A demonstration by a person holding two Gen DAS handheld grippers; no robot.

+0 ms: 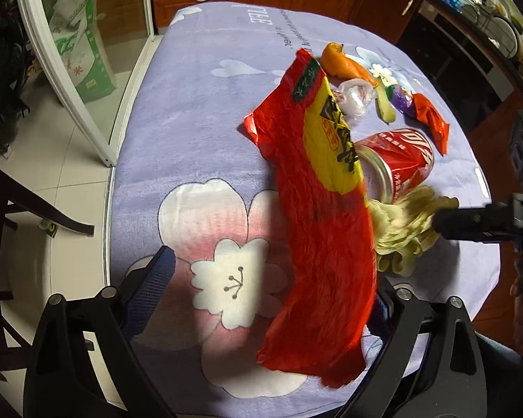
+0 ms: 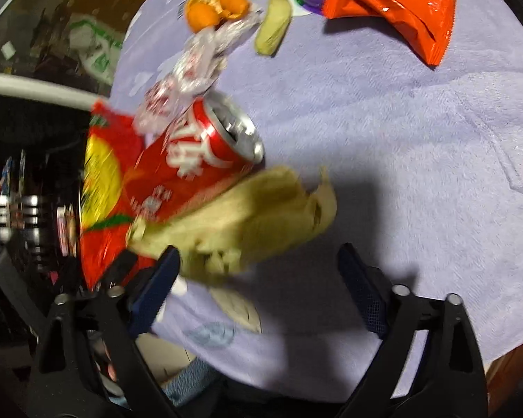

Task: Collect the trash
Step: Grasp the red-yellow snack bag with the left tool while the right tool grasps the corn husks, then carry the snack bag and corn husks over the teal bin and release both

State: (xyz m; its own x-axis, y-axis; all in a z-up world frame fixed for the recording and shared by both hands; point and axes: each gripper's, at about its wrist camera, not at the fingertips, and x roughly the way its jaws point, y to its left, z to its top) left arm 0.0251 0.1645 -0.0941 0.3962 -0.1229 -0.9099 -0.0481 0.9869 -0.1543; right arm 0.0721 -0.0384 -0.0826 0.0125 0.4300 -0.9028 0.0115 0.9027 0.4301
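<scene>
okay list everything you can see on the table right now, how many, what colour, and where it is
plastic bag: one, red and yellow, hanging at left gripper
soda can: one, red, on its side, mid-table
leaf scraps: one pile, pale yellow-green, beside can
clear wrapper: one, crumpled, behind can
orange peel: one pile, orange, far side
peel strip: one, yellow-green, far side
snack packet: one, orange-red, far right
tablecloth: one, lilac
left gripper: blue pads
right gripper: open, over scraps

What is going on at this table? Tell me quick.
A person is collecting trash off a lilac flowered tablecloth with two handheld grippers. The left gripper has a large red and yellow plastic bag hanging from one of its fingers. The right gripper, fingers wide apart, sits over a pale yellow-green leafy scrap beside a tipped red soda can.
</scene>
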